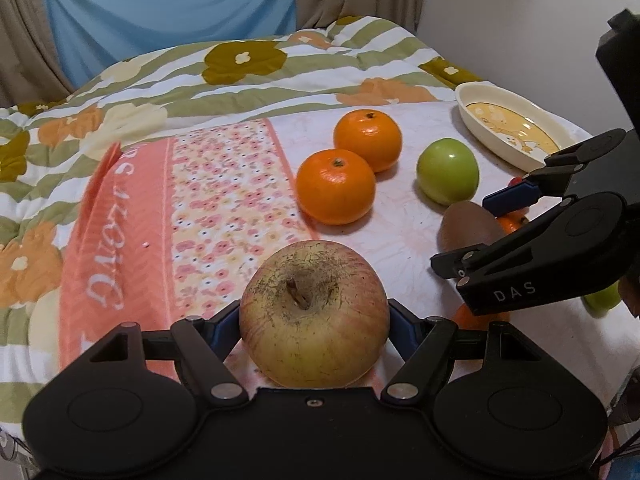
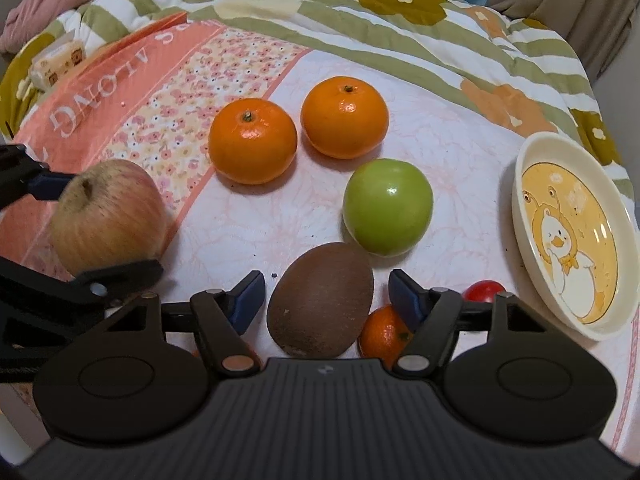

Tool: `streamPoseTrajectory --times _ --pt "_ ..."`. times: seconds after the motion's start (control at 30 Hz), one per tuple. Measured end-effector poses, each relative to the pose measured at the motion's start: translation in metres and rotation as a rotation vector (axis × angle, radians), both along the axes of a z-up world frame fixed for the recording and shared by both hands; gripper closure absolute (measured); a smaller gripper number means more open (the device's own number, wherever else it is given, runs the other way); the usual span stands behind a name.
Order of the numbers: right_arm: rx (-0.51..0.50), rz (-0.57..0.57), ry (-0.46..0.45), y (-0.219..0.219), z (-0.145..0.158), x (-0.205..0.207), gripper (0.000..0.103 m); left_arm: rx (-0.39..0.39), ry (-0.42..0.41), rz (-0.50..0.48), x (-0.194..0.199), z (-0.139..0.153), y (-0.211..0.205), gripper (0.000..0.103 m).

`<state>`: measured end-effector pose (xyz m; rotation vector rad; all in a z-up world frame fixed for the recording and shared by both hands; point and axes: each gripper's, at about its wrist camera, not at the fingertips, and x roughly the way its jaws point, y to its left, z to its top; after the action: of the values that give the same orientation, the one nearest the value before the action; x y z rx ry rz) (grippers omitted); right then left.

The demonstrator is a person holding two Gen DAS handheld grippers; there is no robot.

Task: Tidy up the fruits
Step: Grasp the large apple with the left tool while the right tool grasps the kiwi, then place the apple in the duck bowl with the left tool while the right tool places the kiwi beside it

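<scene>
My left tool is clamped on the red-yellow apple, both blue pads against its sides. Apple sits low on the pink floral cloth, stem up and tipped slightly toward the camera.

My right tool stands apart around the kiwi; gaps show between each pad and the fruit, so not gripped. Kiwi lies on the cloth, long axis running away from the tool and leaning a bit right.

Just beyond the kiwi is a green apple, upright. Further back two oranges sit side by side, nearly touching, stems up. A small mandarin sits just right of the kiwi, partly hidden by my right finger; a red cherry tomato is near it.

Cream oval dish with a duck cartoon lies at the right, well apart from the oranges.

All of this is on a bed: cloth over a striped flower quilt. Blue curtain and beige drapes behind, white wall at right.
</scene>
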<state>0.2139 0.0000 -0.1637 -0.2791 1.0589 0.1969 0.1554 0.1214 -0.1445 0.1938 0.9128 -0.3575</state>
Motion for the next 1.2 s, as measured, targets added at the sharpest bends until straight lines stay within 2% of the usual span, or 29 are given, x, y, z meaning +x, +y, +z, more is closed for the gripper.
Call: streamPoseTrajectory --times 0.17,0.23,0.33,0.43,0.73,1.0,1.2 --pt "-0.06 0.036 0.006 0.008 -0.003 0.0 0.021 0.006 0.002 0.022 -0.004 0.002 0.006 0.025" --pt "-0.052 0.037 0.014 0.007 -0.003 0.003 0.022 0.002 -0.001 0.026 -0.006 0.003 0.008 0.025" --pt "-0.032 0.053 0.029 0.007 -0.003 0.003 0.03 0.0 -0.01 0.028 -0.009 0.007 0.01 0.025" --pt "-0.037 0.069 0.025 0.007 -0.002 0.002 0.032 0.002 -0.023 0.033 -0.012 0.011 0.009 0.025" --pt "0.055 0.069 -0.009 -0.009 0.008 -0.005 0.034 0.016 -0.057 0.092 -0.02 0.026 -0.002 0.025" --pt "0.131 0.135 -0.085 -0.035 0.049 -0.017 0.035 0.048 -0.095 0.162 -0.032 0.052 -0.033 0.025" --pt "0.159 0.142 -0.161 -0.078 0.094 -0.018 0.035 0.048 -0.147 0.18 -0.032 0.081 -0.069 0.025"
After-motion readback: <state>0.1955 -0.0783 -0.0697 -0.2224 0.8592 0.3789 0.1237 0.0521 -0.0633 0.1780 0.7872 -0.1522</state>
